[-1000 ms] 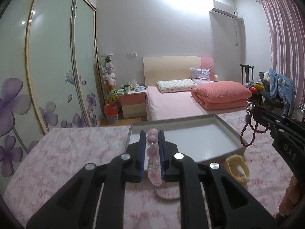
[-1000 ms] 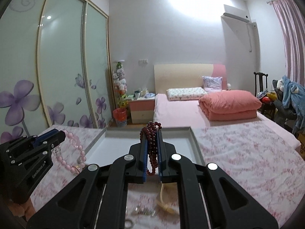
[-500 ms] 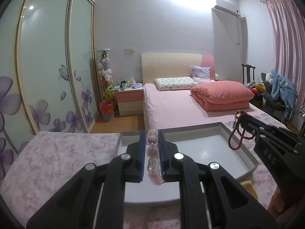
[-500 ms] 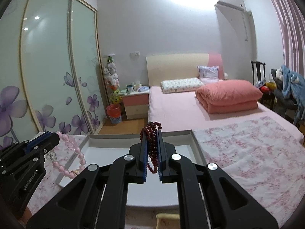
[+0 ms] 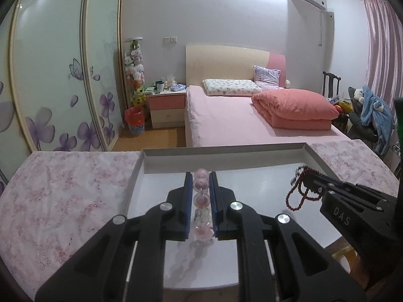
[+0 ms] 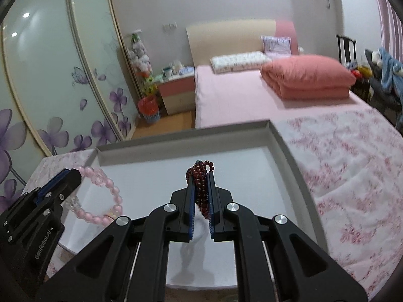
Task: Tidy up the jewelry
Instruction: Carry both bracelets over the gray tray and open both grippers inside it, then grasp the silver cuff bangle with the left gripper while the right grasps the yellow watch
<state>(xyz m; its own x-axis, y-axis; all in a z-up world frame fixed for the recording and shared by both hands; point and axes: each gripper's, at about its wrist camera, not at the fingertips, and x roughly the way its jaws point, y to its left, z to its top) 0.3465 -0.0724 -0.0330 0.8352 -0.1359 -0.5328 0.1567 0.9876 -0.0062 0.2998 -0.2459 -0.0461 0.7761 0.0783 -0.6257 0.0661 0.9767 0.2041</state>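
Two pieces are in transit, none deposited. My left gripper (image 5: 199, 206) has its fingers closed on the pink round-bead bracelet (image 6: 100, 196), held above the shallow white rectangular tray (image 6: 284, 146) at its 9 o'clock side. My right gripper (image 6: 201, 198) has its fingers clamped on the dark red small-bead strand (image 6: 200, 183), above tray centre. Remaining, I judge: lower and release both. The tray floor is bare; the flowered pink surface (image 5: 63, 196) surrounds it.

A pale pink round-bead bracelet (image 6: 100, 196) and a dark red small-bead string (image 6: 200, 186) hang from black claws with blue pads over a grey-walled, white-floored shallow tray (image 6: 282, 146) on a white tabletop cloth with pink flowers (image 6: 352, 176).
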